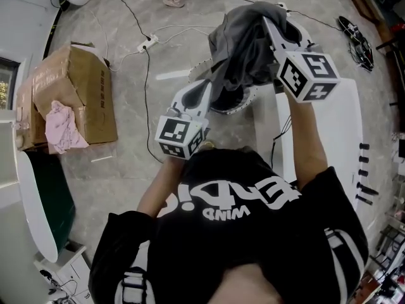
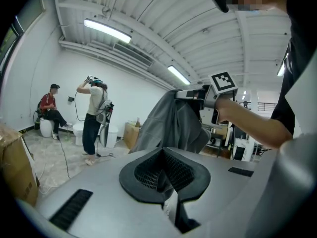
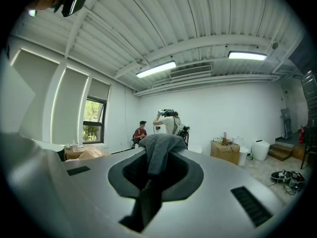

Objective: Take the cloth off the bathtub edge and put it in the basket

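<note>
A dark grey cloth [image 1: 243,49] hangs bunched in the air in front of the person. My right gripper [image 1: 268,21] is raised high and is shut on the cloth's top; in the right gripper view the cloth [image 3: 159,148] runs between the jaws and folds over their tip. Lower left, my left gripper [image 1: 212,86] reaches up into the hanging part. In the left gripper view its jaws stand together with a dark strip and a white label nipped in the seam, and the cloth [image 2: 173,120] drapes just beyond. Under the cloth shows a white round-rimmed container [image 1: 243,103], mostly hidden.
A cardboard box [image 1: 82,87] with a pink cloth [image 1: 63,128] stands at left on the marble floor. A power strip [image 1: 149,42] and cables lie beyond. A white surface [image 1: 342,125] runs along the right. A white tub with a dark inside [image 1: 31,195] is at lower left. Two people [image 2: 91,115] are across the room.
</note>
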A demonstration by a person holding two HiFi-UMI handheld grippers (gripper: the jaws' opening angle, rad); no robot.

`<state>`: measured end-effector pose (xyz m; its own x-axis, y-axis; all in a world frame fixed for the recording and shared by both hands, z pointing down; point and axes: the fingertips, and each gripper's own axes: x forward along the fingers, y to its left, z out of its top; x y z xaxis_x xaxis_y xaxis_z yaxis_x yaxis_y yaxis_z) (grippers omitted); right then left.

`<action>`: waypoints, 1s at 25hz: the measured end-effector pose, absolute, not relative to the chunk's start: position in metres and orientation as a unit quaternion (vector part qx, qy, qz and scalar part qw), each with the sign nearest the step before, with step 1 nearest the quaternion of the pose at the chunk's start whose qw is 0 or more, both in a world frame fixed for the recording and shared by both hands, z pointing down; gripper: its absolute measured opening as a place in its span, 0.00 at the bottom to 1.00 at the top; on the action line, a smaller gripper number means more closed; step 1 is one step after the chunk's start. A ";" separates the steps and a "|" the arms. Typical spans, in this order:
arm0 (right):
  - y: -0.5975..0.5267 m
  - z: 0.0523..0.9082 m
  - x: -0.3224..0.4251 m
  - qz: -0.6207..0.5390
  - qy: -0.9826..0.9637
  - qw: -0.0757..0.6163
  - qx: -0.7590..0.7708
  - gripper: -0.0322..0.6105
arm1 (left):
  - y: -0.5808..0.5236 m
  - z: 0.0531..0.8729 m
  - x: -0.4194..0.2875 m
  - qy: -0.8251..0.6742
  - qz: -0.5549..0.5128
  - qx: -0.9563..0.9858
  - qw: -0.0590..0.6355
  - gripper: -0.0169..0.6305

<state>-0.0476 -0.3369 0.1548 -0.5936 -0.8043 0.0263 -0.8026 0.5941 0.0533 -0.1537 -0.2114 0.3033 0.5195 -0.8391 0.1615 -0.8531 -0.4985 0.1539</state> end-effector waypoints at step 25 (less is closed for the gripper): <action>-0.367 0.401 -0.032 0.118 -0.878 0.101 0.454 0.11 | -0.274 0.425 -0.151 -0.491 0.074 0.852 0.168 0.04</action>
